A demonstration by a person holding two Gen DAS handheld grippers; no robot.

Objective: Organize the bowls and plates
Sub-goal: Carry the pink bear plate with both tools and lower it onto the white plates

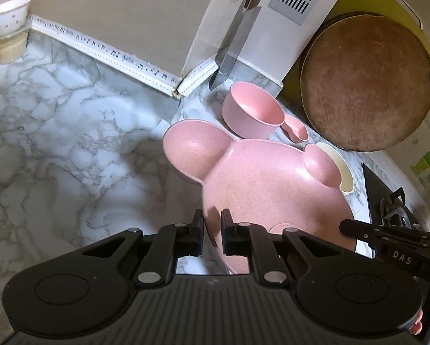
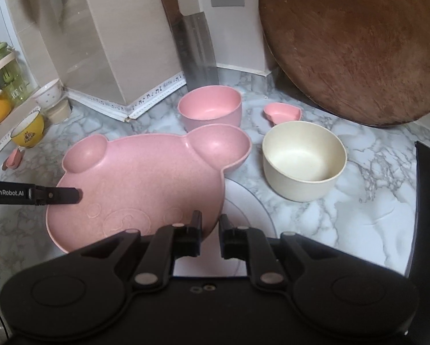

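A pink bear-shaped plate (image 1: 260,181) with two ear wells is tilted above the marble counter. My left gripper (image 1: 212,224) is shut on its left rim, and my right gripper (image 2: 209,224) is shut on its near right rim. The plate also shows in the right wrist view (image 2: 140,181), with the left gripper (image 2: 71,195) at its left edge. A white round plate (image 2: 243,215) lies under it. Behind stand a pink bowl (image 2: 210,106), a small pink heart dish (image 2: 282,112) and a cream bowl (image 2: 304,158).
A round wooden board (image 2: 355,43) and a cleaver (image 2: 197,54) lean on the back wall. A yellow cup (image 2: 28,132), a white flowered bowl (image 2: 48,93) and a green bottle (image 2: 9,77) stand at the left. A black stove edge (image 2: 427,201) lies at the right.
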